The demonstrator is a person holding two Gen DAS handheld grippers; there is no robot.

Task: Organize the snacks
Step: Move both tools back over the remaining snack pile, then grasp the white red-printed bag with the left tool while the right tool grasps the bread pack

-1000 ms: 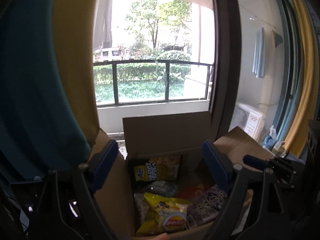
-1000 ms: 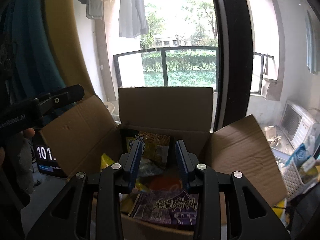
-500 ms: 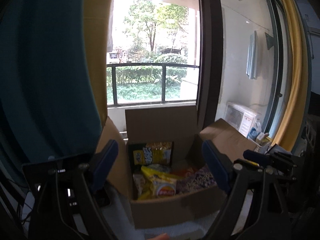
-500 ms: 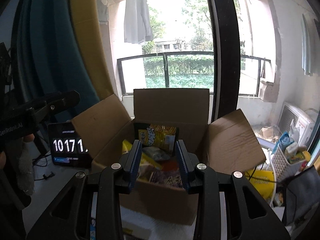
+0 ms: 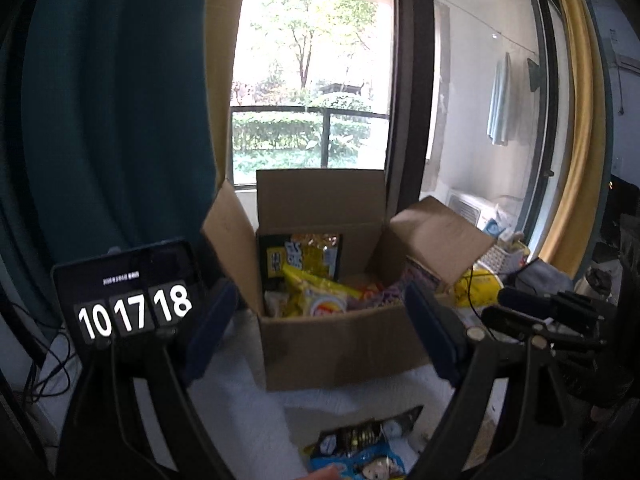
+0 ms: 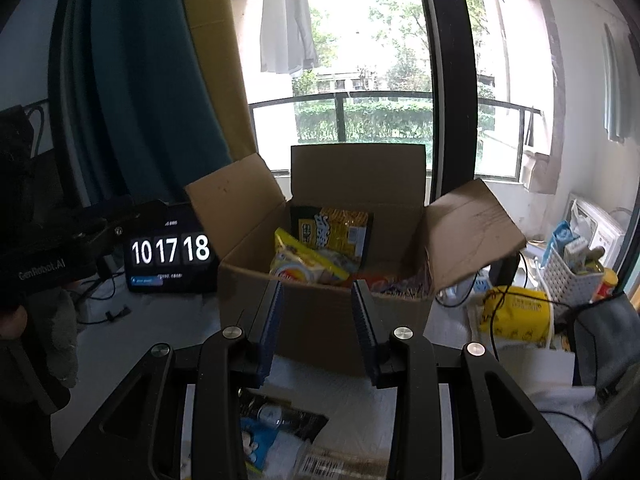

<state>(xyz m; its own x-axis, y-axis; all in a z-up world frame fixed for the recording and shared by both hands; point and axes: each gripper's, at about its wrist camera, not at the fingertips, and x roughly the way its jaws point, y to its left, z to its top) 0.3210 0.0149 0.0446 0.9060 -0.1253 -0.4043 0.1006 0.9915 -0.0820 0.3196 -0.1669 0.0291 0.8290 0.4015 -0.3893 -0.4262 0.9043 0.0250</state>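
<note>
Cardboard box (image 6: 324, 312) stands flaps-up at twelve o'clock so you can drop snacks in; blue snack packet (image 5: 360, 460) waits at six. Your left gripper (image 5: 320, 328) is spread wide, your right gripper (image 6: 318, 320) partly parted, both empty.

Matt cardboard box (image 6: 320, 316) — glossy snack bags (image 6: 308, 264)

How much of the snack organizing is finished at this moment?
Several bags, including a yellow chip bag, already sit in the cardboard box. The left gripper and right gripper are open, holding nothing. Loose packets remain on the table.
</note>
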